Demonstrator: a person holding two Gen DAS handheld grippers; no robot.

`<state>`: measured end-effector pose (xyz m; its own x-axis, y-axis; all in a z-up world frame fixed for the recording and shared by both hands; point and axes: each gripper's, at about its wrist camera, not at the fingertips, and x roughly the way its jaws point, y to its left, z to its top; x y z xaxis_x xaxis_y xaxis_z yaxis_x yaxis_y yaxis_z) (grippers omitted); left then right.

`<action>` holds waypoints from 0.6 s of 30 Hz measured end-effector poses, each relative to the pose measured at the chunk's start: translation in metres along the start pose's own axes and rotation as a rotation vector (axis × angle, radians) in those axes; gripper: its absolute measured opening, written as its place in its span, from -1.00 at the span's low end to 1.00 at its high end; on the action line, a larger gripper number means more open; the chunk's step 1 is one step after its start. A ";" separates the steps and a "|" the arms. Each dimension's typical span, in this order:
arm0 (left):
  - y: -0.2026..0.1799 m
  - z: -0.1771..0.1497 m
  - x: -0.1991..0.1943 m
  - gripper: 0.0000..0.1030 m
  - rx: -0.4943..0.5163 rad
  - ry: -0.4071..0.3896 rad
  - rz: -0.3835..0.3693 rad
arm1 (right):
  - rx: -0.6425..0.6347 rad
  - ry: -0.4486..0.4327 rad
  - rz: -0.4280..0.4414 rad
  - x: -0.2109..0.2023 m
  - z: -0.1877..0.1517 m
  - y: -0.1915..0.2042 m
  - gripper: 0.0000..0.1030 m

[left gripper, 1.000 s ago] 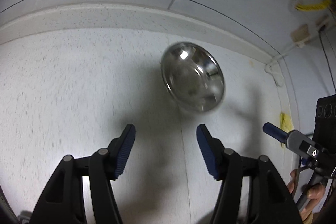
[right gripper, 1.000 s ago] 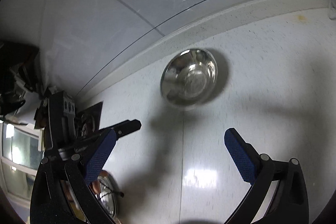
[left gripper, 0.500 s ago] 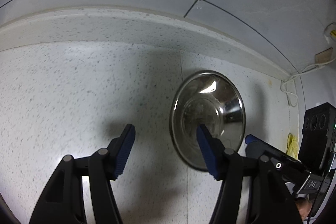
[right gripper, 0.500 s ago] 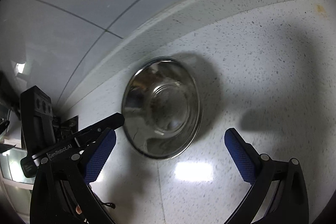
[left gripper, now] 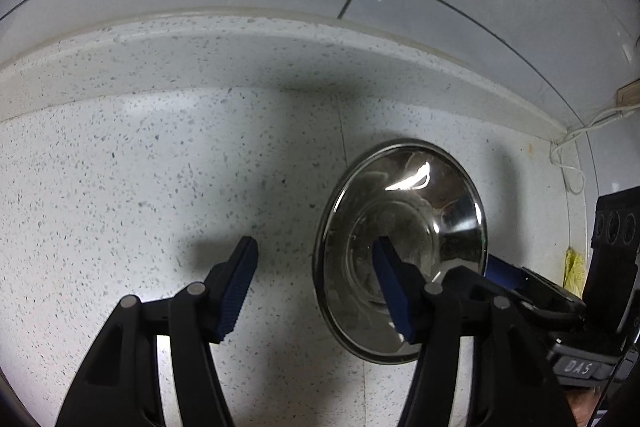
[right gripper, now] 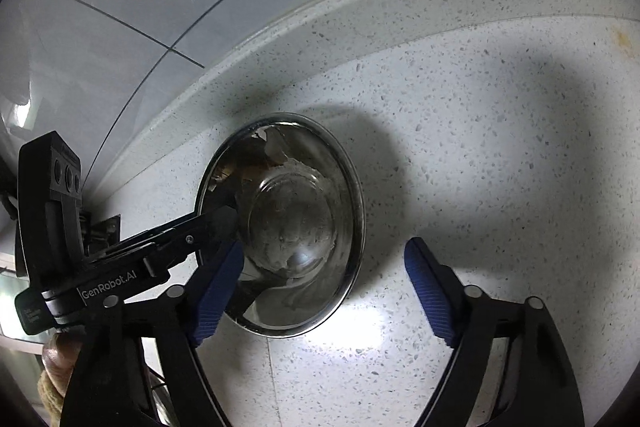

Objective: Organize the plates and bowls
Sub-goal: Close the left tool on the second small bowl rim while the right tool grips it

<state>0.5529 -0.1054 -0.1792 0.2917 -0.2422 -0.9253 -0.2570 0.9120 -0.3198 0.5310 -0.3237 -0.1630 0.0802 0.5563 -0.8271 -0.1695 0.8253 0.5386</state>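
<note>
Left tool (left gripper: 316, 291) closing, left wall of the bowl (left gripper: 400, 251) between its pads; right tool (right gripper: 324, 291) closing across the right wall, neither pressing yet. Bowl on the table (left gripper: 120, 187) near the backsplash. Slick steel: one side biting first could tip or skid it.
</note>
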 end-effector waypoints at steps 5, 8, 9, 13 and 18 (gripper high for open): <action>-0.008 -0.001 0.003 -0.10 0.001 -0.009 0.003 | -0.004 0.006 -0.001 0.001 0.000 0.001 0.04; -0.012 0.000 0.006 -0.28 -0.014 -0.006 -0.010 | -0.009 0.005 -0.006 0.001 -0.001 0.002 0.01; -0.012 0.000 0.006 -0.30 -0.017 -0.006 -0.013 | -0.012 0.004 -0.008 0.000 -0.001 0.001 -0.06; -0.003 0.000 0.004 -0.32 -0.051 -0.001 -0.035 | -0.023 0.007 -0.020 0.000 0.000 0.002 -0.43; 0.007 0.002 0.003 -0.32 -0.073 0.000 -0.042 | -0.025 0.004 -0.033 -0.002 0.000 0.000 -0.56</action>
<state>0.5540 -0.0993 -0.1832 0.3032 -0.2798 -0.9109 -0.3113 0.8744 -0.3722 0.5312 -0.3251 -0.1613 0.0818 0.5286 -0.8449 -0.1910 0.8404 0.5072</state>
